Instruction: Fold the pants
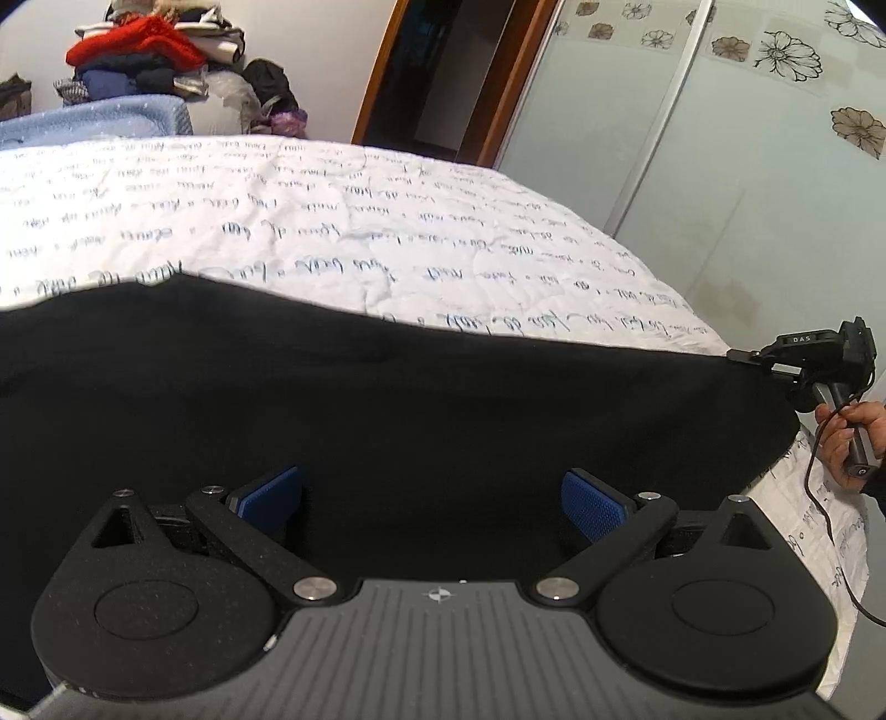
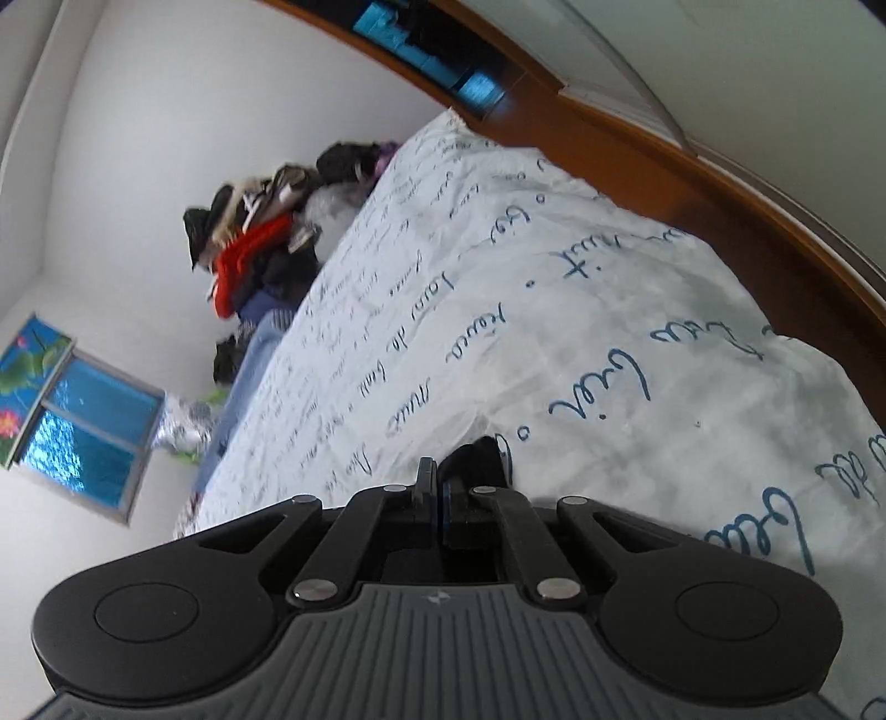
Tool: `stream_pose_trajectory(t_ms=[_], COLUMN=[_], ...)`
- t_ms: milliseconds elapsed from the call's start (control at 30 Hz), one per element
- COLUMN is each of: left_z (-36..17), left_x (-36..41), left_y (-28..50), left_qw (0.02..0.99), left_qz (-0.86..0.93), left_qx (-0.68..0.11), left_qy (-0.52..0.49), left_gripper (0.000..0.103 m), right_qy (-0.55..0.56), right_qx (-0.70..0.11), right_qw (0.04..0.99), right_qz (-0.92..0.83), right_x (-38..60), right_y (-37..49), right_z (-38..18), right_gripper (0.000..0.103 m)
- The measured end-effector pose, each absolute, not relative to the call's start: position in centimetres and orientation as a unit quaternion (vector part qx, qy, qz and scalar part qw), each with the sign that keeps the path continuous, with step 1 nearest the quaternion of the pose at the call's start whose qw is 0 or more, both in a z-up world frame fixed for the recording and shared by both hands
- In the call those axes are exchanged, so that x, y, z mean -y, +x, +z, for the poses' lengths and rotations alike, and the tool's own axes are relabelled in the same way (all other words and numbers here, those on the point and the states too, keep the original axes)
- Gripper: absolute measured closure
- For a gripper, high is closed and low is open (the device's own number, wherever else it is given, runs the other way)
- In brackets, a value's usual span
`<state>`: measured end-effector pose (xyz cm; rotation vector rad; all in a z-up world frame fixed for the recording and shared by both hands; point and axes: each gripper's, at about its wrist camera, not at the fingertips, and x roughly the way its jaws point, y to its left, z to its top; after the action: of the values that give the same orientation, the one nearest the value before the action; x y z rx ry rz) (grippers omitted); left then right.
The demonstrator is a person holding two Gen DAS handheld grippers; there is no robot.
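Note:
Black pants [image 1: 387, 399] lie spread across the near part of the bed. In the left wrist view my left gripper [image 1: 432, 498] hovers just over them, wide open, with its blue pads [image 1: 592, 501] apart and only flat fabric below. My right gripper [image 1: 745, 354], held by a hand [image 1: 847, 443], pinches the far right corner of the pants at the bed's edge. From the right wrist camera, that right gripper [image 2: 434, 476] is shut, and a small bunch of the black pants [image 2: 476, 459] sticks out beside its tips.
The bed has a white quilt with blue handwriting [image 1: 277, 210]. A pile of clothes [image 1: 149, 50] sits beyond its far side. A wooden door frame [image 1: 382, 72] and a glass wardrobe door with a flower pattern [image 1: 720, 138] stand to the right. A cable [image 1: 830, 531] hangs from the right gripper.

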<state>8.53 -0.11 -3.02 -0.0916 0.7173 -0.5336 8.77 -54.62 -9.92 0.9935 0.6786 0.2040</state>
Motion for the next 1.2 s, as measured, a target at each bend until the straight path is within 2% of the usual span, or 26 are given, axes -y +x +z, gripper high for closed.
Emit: stream_pose_trajectory(t_ms=[167,233,300,367,433,467,500,533,567,600,767,933,1200], left_z=[1.0,2.7,3.4,3.3,2.5,1.9,1.2,0.5,0.0,-0.4,-1.2,-1.4,-3.6], left_x=[1.3,2.2,3.2,4.2,5.2,5.6,5.8,5.7,5.6,5.1,2.7,0.0,-3.3], left_y=[10.3,11.6,13.1,14.4,15.5,16.0,16.3,16.5,16.4,16.1,13.1,10.9,11.5], left_qw=[0.913,0.910,0.911,0.905,0.894,0.889,0.886,0.884,0.881,0.881,0.895,0.906,0.906], left_qz=[-0.313,-0.337,-0.341,-0.349,-0.360,-0.361,-0.357,-0.356,-0.357,-0.356,-0.326,-0.297,-0.244], left_qx=[-0.256,-0.224,-0.197,-0.192,-0.202,-0.217,-0.235,-0.256,-0.272,-0.283,-0.294,-0.300,-0.346], left_qy=[0.053,0.092,0.121,0.148,0.175,0.182,0.178,0.165,0.149,0.131,0.077,0.038,-0.028], left_gripper=[0.002,0.002,0.002,0.002,0.002,0.002,0.003,0.004,0.005,0.006,0.004,0.004,0.004], right_qy=[0.515,0.526,0.518,0.481,0.440,0.414,0.383,0.347,0.314,0.290,0.232,0.207,0.235], right_qx=[-0.368,-0.347,-0.308,-0.285,-0.300,-0.319,-0.341,-0.363,-0.383,-0.402,-0.466,-0.518,-0.577], right_qw=[0.769,0.774,0.797,0.826,0.832,0.825,0.814,0.802,0.789,0.774,0.732,0.679,0.579], right_qz=[0.085,0.065,0.041,0.065,0.158,0.214,0.271,0.324,0.364,0.394,0.440,0.478,0.526], right_x=[55.9,56.7,56.8,55.3,52.0,49.9,47.5,44.9,42.6,40.5,34.1,29.4,25.7], right_y=[9.5,8.6,7.5,7.3,9.0,10.3,11.7,13.1,14.5,16.0,23.1,26.0,28.2], right_z=[-10.5,-9.5,-7.8,-5.7,-3.8,-3.1,-2.4,-1.9,-1.7,-1.8,-3.4,-5.3,-7.5], right_gripper=[0.101,0.098,0.090,0.090,0.090,0.085,0.067,0.054,0.029,0.022,0.022,0.022,0.023])
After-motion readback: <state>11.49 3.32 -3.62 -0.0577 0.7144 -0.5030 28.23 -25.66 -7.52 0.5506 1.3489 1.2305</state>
